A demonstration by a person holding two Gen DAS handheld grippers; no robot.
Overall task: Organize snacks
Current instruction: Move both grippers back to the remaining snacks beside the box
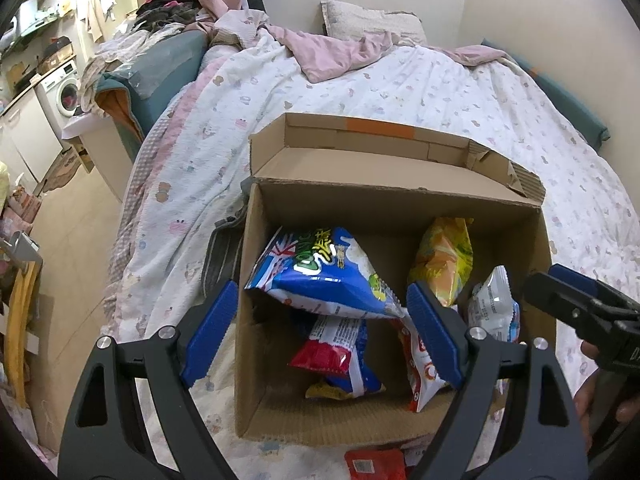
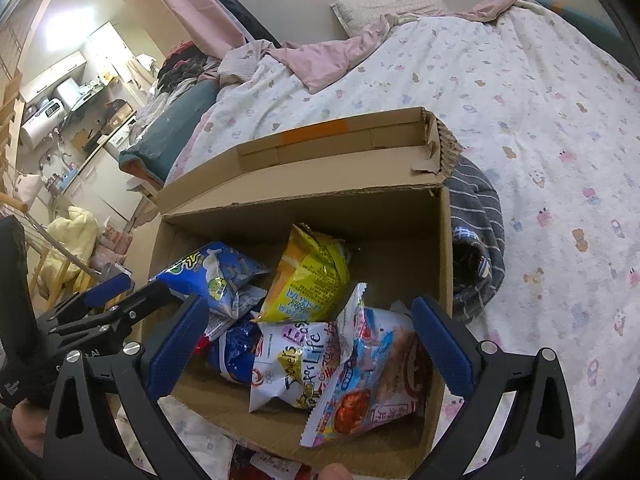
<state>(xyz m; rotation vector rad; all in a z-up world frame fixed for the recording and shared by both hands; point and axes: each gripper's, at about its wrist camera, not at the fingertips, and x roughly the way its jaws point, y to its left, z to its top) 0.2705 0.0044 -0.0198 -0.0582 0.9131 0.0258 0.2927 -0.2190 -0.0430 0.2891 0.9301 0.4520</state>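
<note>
1. Big picture first: a small bedroom, pale walls, with a tiled floor (image 1: 76,240) running off to the left toward a kitchen corner.
2. The bed (image 1: 460,92) fills most of the view, covered in a white quilt with little pastel prints. A pink blanket (image 1: 336,52) lies rumpled near the pillow (image 1: 372,20) at the head.
3. Along the bed's left edge there's a teal cushion (image 1: 168,64), with a heap of clothes (image 1: 172,4) piled beyond it.
4. Far left, a washing machine (image 1: 66,90) sits under a counter; in the right wrist view a white water heater (image 2: 42,118) hangs on the wall there.
5. Now the action: an open cardboard box (image 1: 256,360) sits on the quilt, its flap (image 1: 360,152) folded back toward the pillow.
6. A striped grey garment (image 2: 476,216) lies bunched against the box's right wall.
7. Inside the box are the snacks: a blue bag (image 1: 320,276) on top at the left, a yellow bag (image 2: 308,276) upright at the back, a white packet (image 2: 292,360) and a noodle packet (image 2: 368,376) leaning at the right.
8. A red packet (image 1: 374,464) lies on the quilt just outside the box's near wall.
9. The left gripper (image 1: 320,336) hovers over the box, fingers spread and grasping nothing.
10. The right gripper (image 2: 308,352) is over the box too, jaws wide apart, pads clear of the packets below.
</note>
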